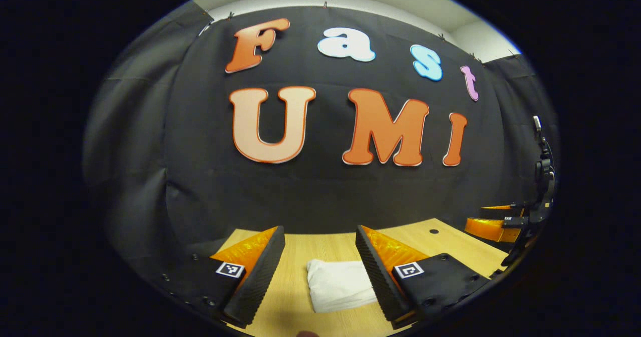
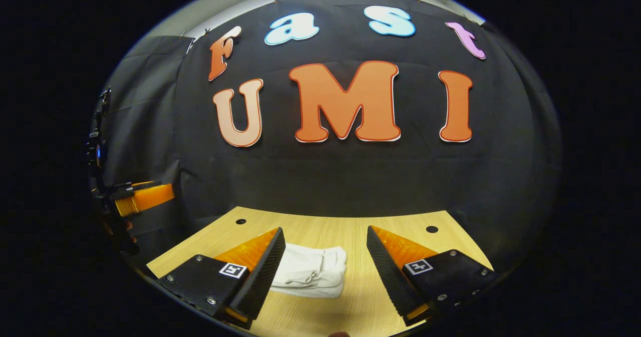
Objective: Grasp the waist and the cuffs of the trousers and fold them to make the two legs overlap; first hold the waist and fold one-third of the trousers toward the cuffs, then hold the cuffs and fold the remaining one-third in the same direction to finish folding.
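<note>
The white trousers (image 1: 338, 284) lie folded into a small thick bundle on the wooden table (image 1: 310, 249). In the left gripper view my left gripper (image 1: 320, 269) is open and raised above the table, with the bundle seen between its fingers, nearer the right one. In the right gripper view the same trousers (image 2: 313, 272) rest beside the left finger of my right gripper (image 2: 325, 272), which is also open and holds nothing. Stacked folds show along the bundle's edge. The right gripper (image 1: 501, 222) appears at the far right of the left gripper view, and the left gripper (image 2: 142, 197) at the far left of the right gripper view.
The light wooden table (image 2: 350, 232) has a small round hole near each far corner (image 2: 432, 229) (image 2: 241, 222). The black cloth wall (image 2: 350, 177) rises straight behind the table's far edge.
</note>
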`<action>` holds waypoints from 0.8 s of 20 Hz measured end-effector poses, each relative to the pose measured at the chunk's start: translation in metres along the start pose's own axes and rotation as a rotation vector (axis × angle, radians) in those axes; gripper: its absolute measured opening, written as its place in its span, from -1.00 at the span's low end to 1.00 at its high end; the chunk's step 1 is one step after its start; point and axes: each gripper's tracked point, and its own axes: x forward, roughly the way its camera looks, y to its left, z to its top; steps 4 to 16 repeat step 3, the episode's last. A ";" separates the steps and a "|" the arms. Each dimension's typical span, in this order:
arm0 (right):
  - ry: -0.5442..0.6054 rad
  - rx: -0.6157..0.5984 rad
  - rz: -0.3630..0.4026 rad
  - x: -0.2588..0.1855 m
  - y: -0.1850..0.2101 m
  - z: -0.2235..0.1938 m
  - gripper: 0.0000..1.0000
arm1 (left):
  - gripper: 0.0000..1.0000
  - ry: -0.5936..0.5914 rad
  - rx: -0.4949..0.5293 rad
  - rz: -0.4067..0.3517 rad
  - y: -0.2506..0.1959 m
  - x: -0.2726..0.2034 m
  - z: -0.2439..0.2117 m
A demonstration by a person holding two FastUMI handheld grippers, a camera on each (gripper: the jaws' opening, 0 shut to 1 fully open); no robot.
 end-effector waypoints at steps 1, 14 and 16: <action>-0.009 -0.003 -0.007 0.000 0.003 0.003 0.97 | 0.85 -0.023 0.015 0.005 0.005 -0.003 0.003; -0.014 0.002 -0.020 0.000 0.005 0.002 0.97 | 0.85 -0.020 0.039 0.023 0.008 -0.007 0.003; -0.014 0.002 -0.020 0.000 0.005 0.002 0.97 | 0.85 -0.020 0.039 0.023 0.008 -0.007 0.003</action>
